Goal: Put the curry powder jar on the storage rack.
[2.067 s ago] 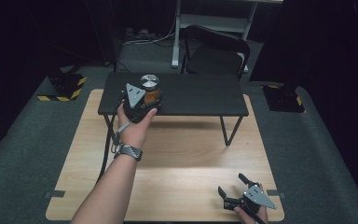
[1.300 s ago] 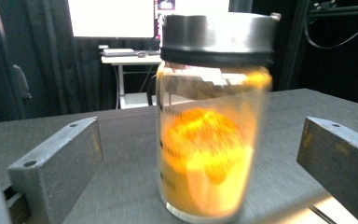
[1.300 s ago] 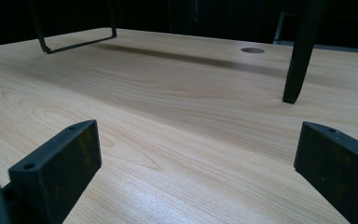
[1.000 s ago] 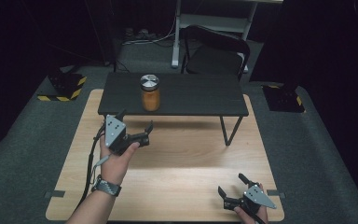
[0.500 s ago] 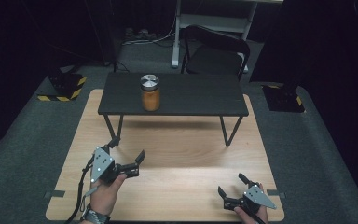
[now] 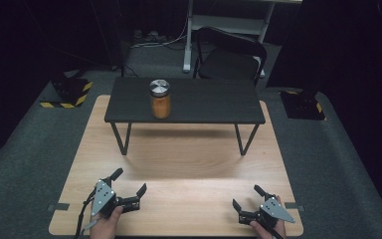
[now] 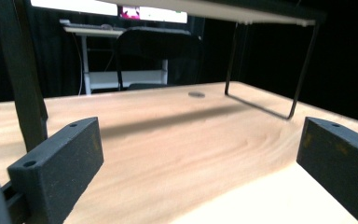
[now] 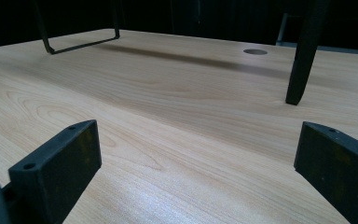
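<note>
Pulled back from the jar (image 6: 159,98) to the near edge since two seconds ago: left gripper (image 6: 128,189), now low at about 7 o'clock on the light wooden board (image 6: 189,164), jaws wide apart, holding nothing. Unchanged at about 5 o'clock: right gripper (image 6: 247,198), jaws likewise spread and empty.

Largest first. Wooden board lying on grey carpet, carrying the small black table (image 6: 204,102) toward 12 o'clock. Behind the table, a black chair (image 6: 229,55). On the tabletop, left of centre, around 11 o'clock from the board's middle: upright jar with orange contents and a silver lid, well apart from both grippers, touching neither.

Step in hand, by the look of it: settling both tools at rest after the jar's placement. To do well: keep jaws open and level, as in the left gripper view (image 7: 196,154) and right gripper view (image 8: 196,158), where bare wood lies between the black jaws. Lower gently, flat, without scraping the board. Keep well short of the table's thin legs (image 6: 121,138), so that no knock reaches the jar. Keep trailing cables clear of the board's edge.
</note>
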